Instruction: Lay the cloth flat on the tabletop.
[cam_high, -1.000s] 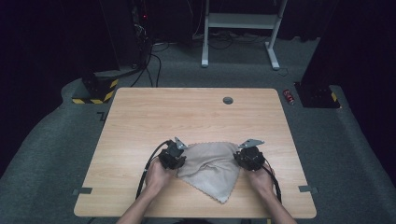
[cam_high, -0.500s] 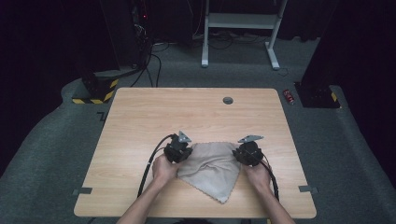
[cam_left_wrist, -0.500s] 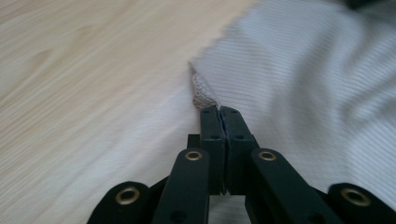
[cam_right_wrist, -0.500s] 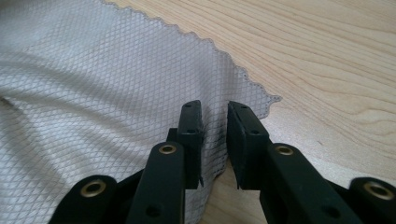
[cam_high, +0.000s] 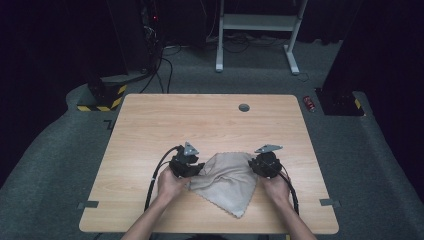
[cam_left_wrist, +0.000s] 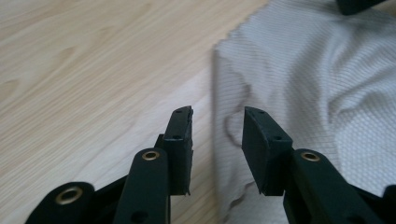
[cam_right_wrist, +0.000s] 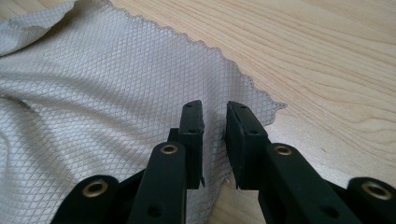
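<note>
A beige waffle-weave cloth (cam_high: 227, 180) lies rumpled on the wooden table (cam_high: 200, 120), near its front edge. My left gripper (cam_high: 196, 169) sits at the cloth's left edge. In the left gripper view the cloth (cam_left_wrist: 317, 79) has its edge running under the gap of that gripper (cam_left_wrist: 217, 122); its jaws have just been opening and the pads touch nothing. My right gripper (cam_high: 254, 165) is at the cloth's right corner. In the right gripper view its jaws (cam_right_wrist: 215, 116) stand a narrow gap apart over the flat cloth (cam_right_wrist: 102, 93), next to the scalloped corner.
A small round grommet (cam_high: 244, 107) sits in the table's far edge. Beyond the table are a white desk frame (cam_high: 257, 30), cables and a yellow-and-black striped block (cam_high: 102, 97) on the grey floor. A small red object (cam_high: 310, 103) lies off the far right corner.
The left hand nudged slightly up the table half a second ago and came back. The cloth's left edge has shifted a little. The right hand has kept still.
</note>
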